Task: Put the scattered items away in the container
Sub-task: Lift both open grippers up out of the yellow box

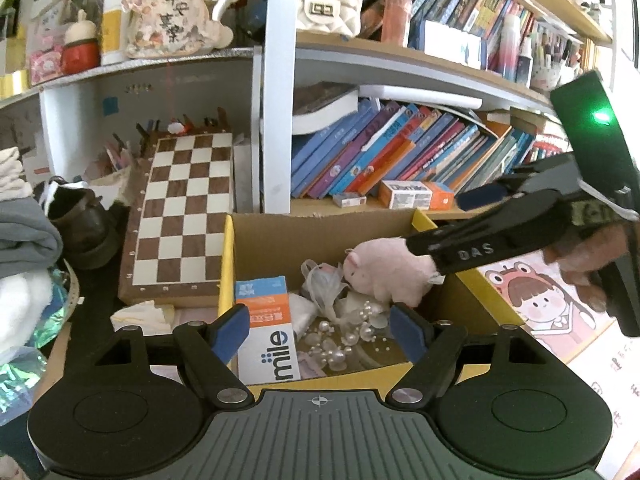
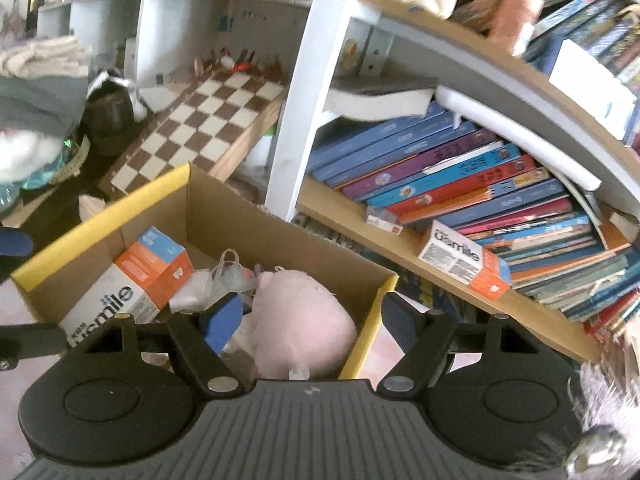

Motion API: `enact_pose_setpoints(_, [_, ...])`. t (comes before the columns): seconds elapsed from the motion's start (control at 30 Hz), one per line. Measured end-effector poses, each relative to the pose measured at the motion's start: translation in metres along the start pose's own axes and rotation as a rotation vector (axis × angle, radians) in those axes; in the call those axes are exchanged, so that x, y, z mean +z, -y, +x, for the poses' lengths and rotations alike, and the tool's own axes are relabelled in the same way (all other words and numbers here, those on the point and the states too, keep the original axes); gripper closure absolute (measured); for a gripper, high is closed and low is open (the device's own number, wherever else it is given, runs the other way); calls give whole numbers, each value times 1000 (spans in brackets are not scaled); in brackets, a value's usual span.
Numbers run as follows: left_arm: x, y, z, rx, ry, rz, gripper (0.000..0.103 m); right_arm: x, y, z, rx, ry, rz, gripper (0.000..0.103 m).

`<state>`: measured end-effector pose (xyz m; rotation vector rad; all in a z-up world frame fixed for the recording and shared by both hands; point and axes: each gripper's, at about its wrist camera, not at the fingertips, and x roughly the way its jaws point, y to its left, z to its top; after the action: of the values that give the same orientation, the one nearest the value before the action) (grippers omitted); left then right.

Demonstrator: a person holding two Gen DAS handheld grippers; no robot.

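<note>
Two grippers are hovering over a cardboard box (image 1: pixel 320 240). The left gripper (image 1: pixel 320 330) is gaping wide and holding nothing. The right gripper (image 2: pixel 314 316) is also spread wide and empty, directly above a pink plush pig (image 2: pixel 300 320) lying inside the box. Beside the pig, still inside, are sitting a toothpaste carton (image 2: pixel 132 280) and loose pearls (image 1: pixel 340 344).
</note>
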<state>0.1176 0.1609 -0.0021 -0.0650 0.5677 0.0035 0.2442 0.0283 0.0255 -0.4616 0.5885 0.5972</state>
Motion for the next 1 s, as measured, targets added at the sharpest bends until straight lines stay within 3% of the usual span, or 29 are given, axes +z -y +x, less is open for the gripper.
enact_pose_setpoints(0.43, [-12,11,-38,3,22,-1,18,-40,-10,-75,-20,67,156,26])
enact_pose_setpoints(1.0, [-39,38,-53,-29,-30,30,11,-121,-20,-117,-107,5,324,24])
